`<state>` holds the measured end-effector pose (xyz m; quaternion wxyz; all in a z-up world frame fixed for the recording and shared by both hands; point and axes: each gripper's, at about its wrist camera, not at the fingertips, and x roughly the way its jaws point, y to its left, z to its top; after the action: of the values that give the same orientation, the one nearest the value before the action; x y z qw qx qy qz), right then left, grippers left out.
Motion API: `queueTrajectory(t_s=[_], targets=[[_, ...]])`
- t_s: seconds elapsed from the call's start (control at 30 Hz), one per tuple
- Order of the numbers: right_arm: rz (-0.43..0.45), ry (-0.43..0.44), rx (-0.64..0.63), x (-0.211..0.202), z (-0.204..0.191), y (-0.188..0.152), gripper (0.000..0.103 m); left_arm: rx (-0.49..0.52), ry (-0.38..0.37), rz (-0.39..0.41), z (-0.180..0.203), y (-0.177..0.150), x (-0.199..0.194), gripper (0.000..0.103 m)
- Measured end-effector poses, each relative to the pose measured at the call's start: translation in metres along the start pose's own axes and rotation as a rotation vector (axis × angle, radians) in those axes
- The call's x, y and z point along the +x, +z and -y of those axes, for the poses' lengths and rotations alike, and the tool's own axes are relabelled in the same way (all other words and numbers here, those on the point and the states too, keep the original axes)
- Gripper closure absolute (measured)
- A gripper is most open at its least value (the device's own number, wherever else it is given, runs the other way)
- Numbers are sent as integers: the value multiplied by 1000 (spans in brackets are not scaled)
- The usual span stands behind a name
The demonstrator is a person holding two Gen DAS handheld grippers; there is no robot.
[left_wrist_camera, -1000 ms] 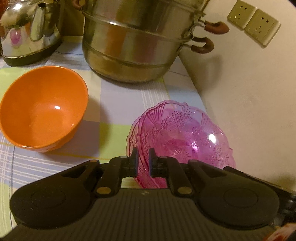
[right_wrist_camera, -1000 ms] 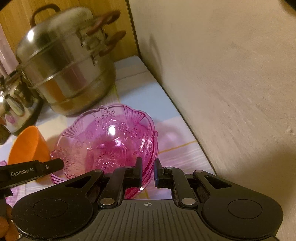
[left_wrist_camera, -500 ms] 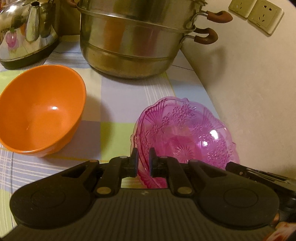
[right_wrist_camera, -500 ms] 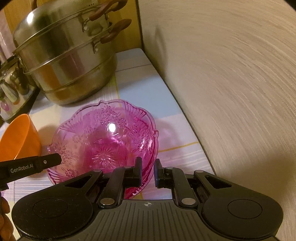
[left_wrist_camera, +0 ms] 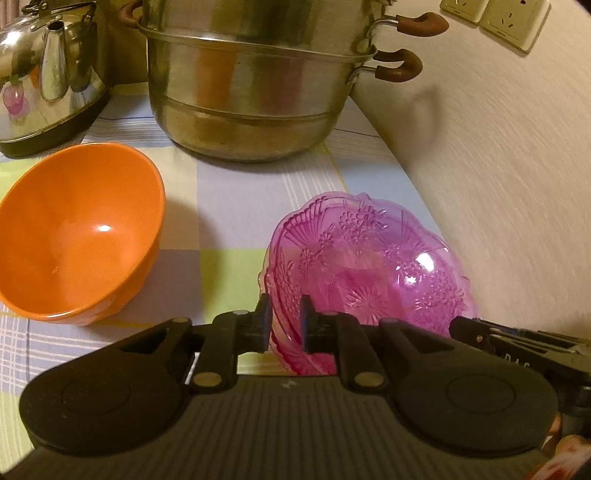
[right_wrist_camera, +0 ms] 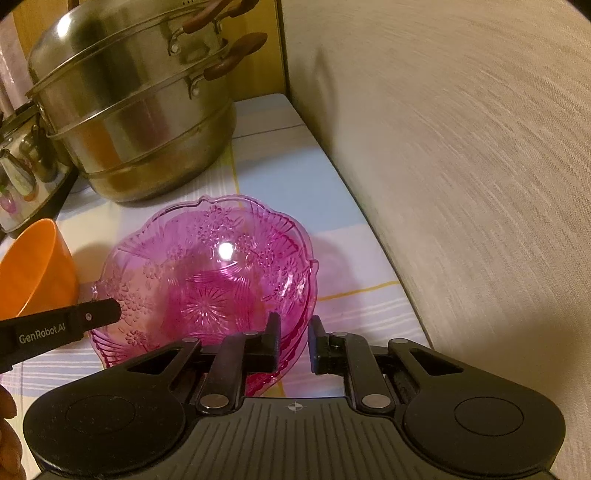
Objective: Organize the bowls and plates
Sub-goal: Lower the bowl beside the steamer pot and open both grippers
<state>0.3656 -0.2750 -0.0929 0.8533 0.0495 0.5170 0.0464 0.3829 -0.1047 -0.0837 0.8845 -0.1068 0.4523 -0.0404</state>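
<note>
A pink clear patterned bowl (left_wrist_camera: 369, 273) sits on the checked tablecloth near the right wall; it looks like two nested bowls. My left gripper (left_wrist_camera: 284, 323) is shut on its left rim. My right gripper (right_wrist_camera: 293, 345) is shut on its near right rim; the bowl also shows in the right wrist view (right_wrist_camera: 207, 280). An orange bowl (left_wrist_camera: 77, 232) stands to the left, upright and empty, and its edge shows in the right wrist view (right_wrist_camera: 33, 269).
A large stacked steel steamer pot (left_wrist_camera: 251, 81) stands behind the bowls. A steel kettle (left_wrist_camera: 48, 70) is at the back left. The beige wall (left_wrist_camera: 498, 184) runs close along the right, with sockets (left_wrist_camera: 491, 18) above.
Both grippers, holding the pink bowl, have shifted slightly back from the pot and lower; the bowl now sits flatter on the cloth. The orange bowl has not moved.
</note>
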Motion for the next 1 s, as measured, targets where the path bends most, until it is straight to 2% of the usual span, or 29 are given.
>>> queueTrajectory(t_s=[0.07,0.1,0.13,0.2,0.57,0.67,0.77,1.0], targets=[[3,10,8,-1,1,0,87,-8,-5,-1,-1,0,-1,85],[5,15,11,-1,2,0,80,-12,-2,-1,-1,0,-1,83],[11,22,14,-2,2,0,70,-18,1,-2,-2,0,-1,82],[16,32,22,-5,3,1,58,-29,-4,5,-6,0,-2,80],[15,43,56,-15,9,2,58,-53,-2,44,-19,0,-11,81],[18,48,59,-18,9,1,58,-61,5,59,-23,2,-11,90],[16,49,61,-18,9,1,58,-59,1,49,-25,3,-7,94],[8,49,68,-16,10,2,58,-56,0,27,-26,0,-1,95]])
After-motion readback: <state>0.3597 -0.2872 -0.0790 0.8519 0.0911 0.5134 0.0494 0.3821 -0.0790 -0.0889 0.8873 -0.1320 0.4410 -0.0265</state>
